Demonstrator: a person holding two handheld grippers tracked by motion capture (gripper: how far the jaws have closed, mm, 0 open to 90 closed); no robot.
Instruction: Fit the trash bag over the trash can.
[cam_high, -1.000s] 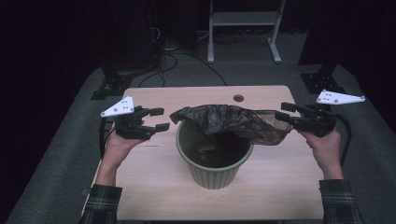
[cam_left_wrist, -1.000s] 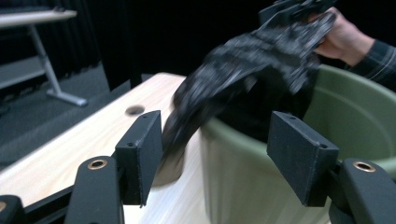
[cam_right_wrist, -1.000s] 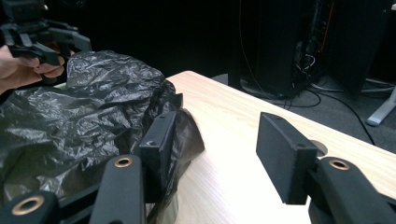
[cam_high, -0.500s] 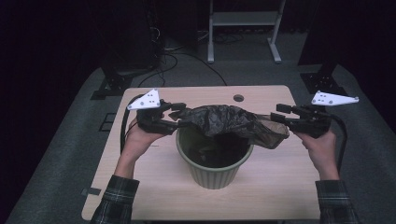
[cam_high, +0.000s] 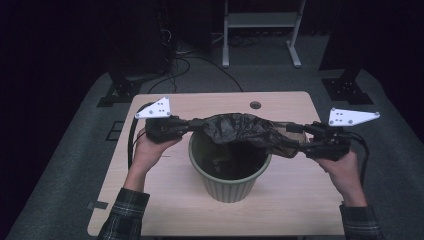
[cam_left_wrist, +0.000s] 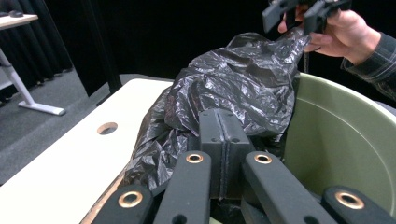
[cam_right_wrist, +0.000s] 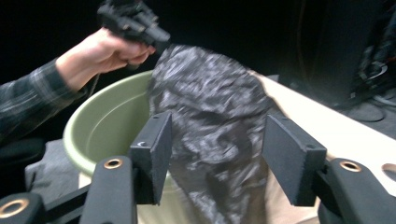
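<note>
- While my table (cam_high: 165, 200) carries the green bin (cam_high: 230, 182) at its middle, a black bag (cam_high: 240, 131) drapes over the bin's far rim, one fold hanging inside
- My left gripper (cam_high: 189, 126), out at the left a second ago, has come in and its jaws have just closed, clamped on the bag's left edge
- My right gripper (cam_high: 295, 136) has just opened wider; bag between its pads (cam_right_wrist: 152, 154), untouched
- Bare tabletop lies in front of the bin
</note>
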